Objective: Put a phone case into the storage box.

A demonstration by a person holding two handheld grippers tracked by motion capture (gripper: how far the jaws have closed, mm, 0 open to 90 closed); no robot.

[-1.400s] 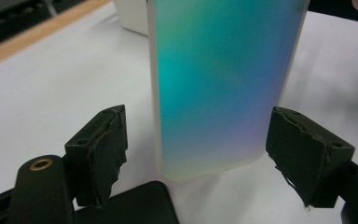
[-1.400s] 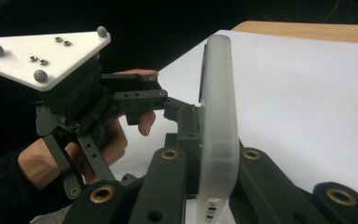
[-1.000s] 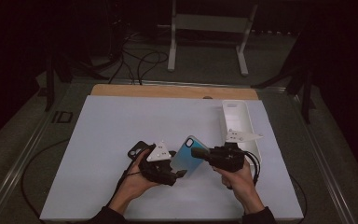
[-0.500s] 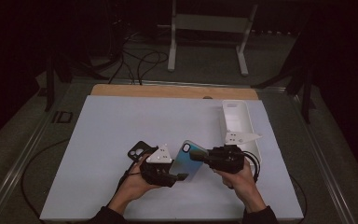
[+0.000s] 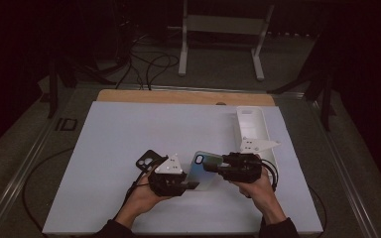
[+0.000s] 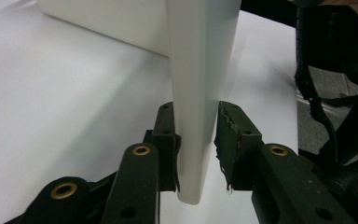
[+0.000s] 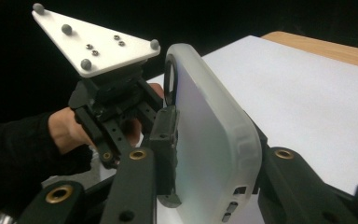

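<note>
The frosted phone case (image 5: 202, 169) hangs above the white table (image 5: 129, 129) between my grippers. My left gripper (image 5: 187, 186) has been closing on its edge, one pad touching, the other just off; my right gripper (image 5: 209, 167) has been loosening around it.

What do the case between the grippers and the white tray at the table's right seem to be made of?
The phone case: likely soft frosted plastic or silicone, translucent and matte, with rounded edges and moulded button bumps. The white tray: apparently rigid opaque plastic, smooth and moulded; too far off to be sure.
</note>
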